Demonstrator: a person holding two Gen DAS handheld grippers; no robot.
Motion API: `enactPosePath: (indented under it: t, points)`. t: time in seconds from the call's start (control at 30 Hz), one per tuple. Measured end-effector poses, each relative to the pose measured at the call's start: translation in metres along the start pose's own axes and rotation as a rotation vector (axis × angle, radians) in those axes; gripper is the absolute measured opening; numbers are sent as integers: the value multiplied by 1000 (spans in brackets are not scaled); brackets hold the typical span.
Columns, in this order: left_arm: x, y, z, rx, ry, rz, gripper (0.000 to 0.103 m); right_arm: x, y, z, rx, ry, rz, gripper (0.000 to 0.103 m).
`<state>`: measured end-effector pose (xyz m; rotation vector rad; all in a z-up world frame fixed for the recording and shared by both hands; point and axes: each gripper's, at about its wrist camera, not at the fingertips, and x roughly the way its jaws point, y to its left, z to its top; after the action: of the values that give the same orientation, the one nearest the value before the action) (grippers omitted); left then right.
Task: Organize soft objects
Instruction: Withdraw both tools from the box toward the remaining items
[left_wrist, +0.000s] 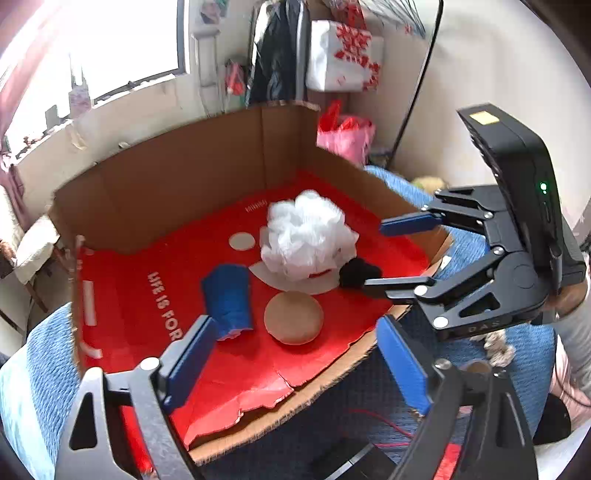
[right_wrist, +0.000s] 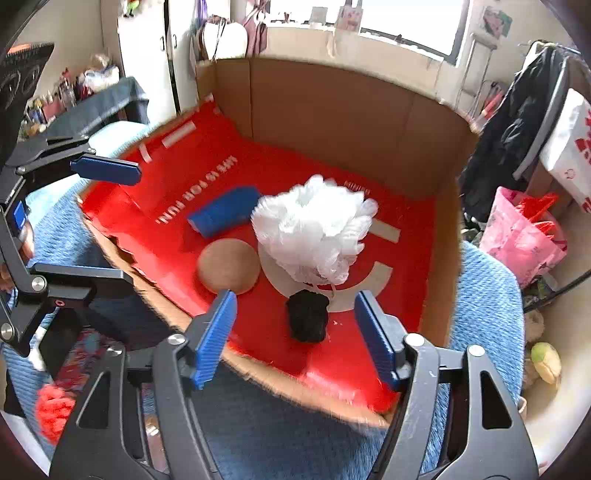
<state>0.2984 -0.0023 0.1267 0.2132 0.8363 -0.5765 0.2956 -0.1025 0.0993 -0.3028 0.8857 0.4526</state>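
Right wrist view alone shows red yarn (right_wrist: 53, 410) outside the box (right_wrist: 332, 110).

We saw an open cardboard box (right_wrist: 332, 110) resting on a knitted cover (right_wrist: 487, 295), filling the middle of both views. Inside it in the right wrist view, the mesh puff (right_wrist: 314, 229) sat at centre, the folded cloth (right_wrist: 225, 214) to its left, the round pad (right_wrist: 229, 266) lower left, touching neither, and the dark bundle (right_wrist: 308, 319) below the puff.

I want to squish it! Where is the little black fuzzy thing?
The black pom-pom lies in the red-lined cardboard box, near its front edge, just in front of the white mesh bath pouf, right of the tan round sponge.
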Motion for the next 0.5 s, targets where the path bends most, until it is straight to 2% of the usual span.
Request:
enactPosePath:
  t: [0.2, 0.27, 0.4, 0.5]
  points:
    - [-53, -15, -8, -48, -109, 59, 102, -59, 9, -9, 25, -98, -24, 76]
    - [-72, -24, -14, -57, -145, 90, 103, -78, 16, -14, 26, -134, -32, 85]
    - [-106, -37, -29, -81, -209, 146, 103, -113, 28, -27, 36, -194, -43, 86]
    - [-129, -48, -45, -97, -251, 182, 103, -136, 38, -38, 50, -239, -52, 92]
